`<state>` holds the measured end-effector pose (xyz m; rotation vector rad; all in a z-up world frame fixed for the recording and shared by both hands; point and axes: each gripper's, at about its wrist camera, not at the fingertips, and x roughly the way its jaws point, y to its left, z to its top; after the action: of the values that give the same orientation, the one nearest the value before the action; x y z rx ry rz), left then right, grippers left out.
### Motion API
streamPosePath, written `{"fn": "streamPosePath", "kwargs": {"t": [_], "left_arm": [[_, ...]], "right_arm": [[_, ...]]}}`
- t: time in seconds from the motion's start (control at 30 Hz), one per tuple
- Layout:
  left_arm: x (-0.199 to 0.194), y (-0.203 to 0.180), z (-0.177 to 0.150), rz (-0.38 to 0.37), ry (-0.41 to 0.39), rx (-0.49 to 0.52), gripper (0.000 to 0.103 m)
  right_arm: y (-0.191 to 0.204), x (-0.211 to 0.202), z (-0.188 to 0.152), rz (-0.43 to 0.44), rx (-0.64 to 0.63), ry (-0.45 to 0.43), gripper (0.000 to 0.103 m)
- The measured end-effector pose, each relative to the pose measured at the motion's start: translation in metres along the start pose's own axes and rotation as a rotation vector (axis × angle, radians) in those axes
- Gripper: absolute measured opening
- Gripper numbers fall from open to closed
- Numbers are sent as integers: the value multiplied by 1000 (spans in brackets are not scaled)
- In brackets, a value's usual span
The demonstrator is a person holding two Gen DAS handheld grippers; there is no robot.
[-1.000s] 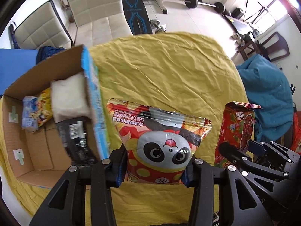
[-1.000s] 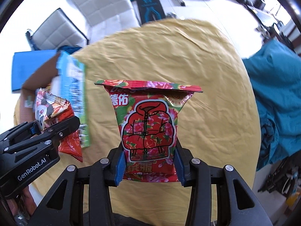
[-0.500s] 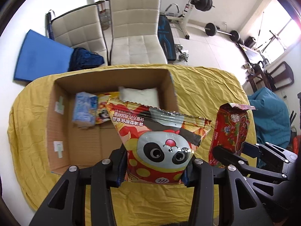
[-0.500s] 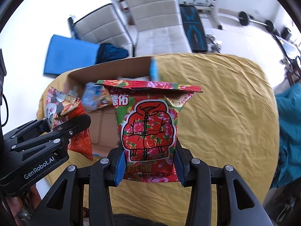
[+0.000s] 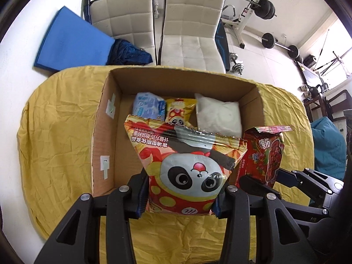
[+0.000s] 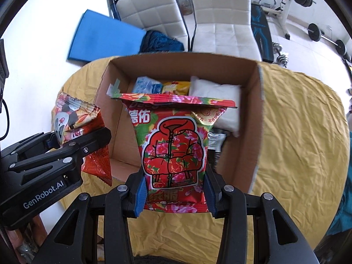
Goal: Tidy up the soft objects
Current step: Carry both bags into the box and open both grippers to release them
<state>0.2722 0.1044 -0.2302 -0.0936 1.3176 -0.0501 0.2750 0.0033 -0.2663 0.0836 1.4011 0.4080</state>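
Note:
My left gripper (image 5: 181, 194) is shut on a panda snack bag (image 5: 187, 167), held above the near edge of an open cardboard box (image 5: 103, 136). My right gripper (image 6: 175, 192) is shut on a red floral packet (image 6: 175, 145), held over the near side of the same box (image 6: 256, 118). The box holds a blue packet (image 5: 148, 106), a yellow panda bag (image 5: 179, 110) and a white soft pack (image 5: 217, 115). The left gripper and its bag (image 6: 74, 118) show at the left of the right wrist view. The red packet (image 5: 263, 154) shows at the right of the left wrist view.
The box sits on a table under a wrinkled yellow cloth (image 5: 55, 136). Two white chairs (image 5: 191, 33) stand behind the table. A blue mat (image 5: 70, 41) and gym weights (image 5: 269, 40) lie on the floor. A teal cover (image 5: 327, 145) is at right.
Both grippers have swung left with their bags and now face the box squarely from its near side. The box has moved to the middle of both views.

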Motion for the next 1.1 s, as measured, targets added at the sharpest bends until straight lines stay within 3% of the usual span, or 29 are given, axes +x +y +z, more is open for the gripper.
{"fn": "streamPosePath", "kwargs": {"t": [0.2,0.53,0.97,1.1], "left_arm": [[41,32,6,-34,91,-51,41],[139,67,16,-81,314,-121,42],[171,72,16,-47,401,-98,43],[175,75,11,-34,420,-99,51]], "right_arm": [[9,57,10,14,-6,86,46],[4,147,20,22,26,222,46],[-10,177,31,40,68,275,48],[-14,178,35,31,75,274,54]]}}
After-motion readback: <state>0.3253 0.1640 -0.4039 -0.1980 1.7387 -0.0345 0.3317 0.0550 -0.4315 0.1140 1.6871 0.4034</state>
